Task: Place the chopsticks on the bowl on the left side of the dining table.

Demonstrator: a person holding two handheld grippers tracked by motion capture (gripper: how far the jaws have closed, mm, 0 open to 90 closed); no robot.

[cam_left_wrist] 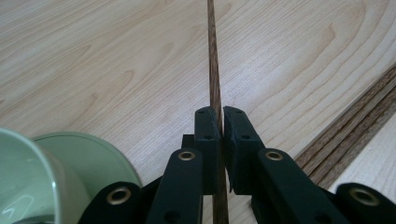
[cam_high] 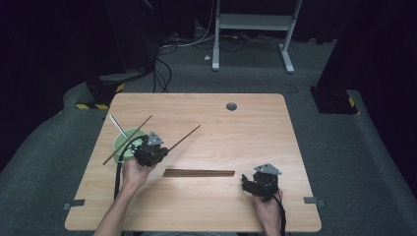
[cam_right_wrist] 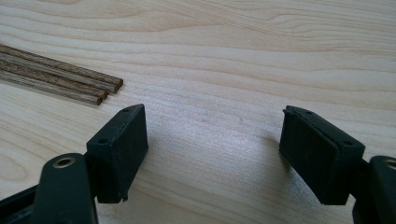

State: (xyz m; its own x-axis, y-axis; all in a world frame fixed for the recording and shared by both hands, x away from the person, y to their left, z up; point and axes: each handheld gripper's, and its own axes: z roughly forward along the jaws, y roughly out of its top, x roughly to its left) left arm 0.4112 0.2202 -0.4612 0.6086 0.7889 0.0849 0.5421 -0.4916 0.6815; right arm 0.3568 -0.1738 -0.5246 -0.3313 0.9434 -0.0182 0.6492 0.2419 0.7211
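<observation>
A light wooden table (cam_high: 206, 196) stands on grey carpet in a dark room, with cables and a white metal frame (cam_high: 253, 22) on the floor beyond it. The far corners of the room are lost in shadow.

The left gripper (cam_high: 164, 151) is held above the table's left half, just beside a pale green cup (cam_high: 125, 142). Its jaws are pressed together on a dark wooden chopstick (cam_left_wrist: 213, 70), which slants up and away to the right in the high view. In the left gripper view the chopstick runs between the pads, and its far tip is cut off by the top edge. A second chopstick (cam_high: 129, 138) lies tilted across the cup's rim, and a thin pale stick (cam_high: 117, 125) leans out of the cup; what it is cannot be made out.

A bundle of chopsticks (cam_high: 199, 173) lies flat in the middle of the table, between the two hands; how many it holds is hard to tell.

The right gripper (cam_right_wrist: 212, 154) rests low near the bundle's right end, its jaws spread wide with nothing between them.
</observation>
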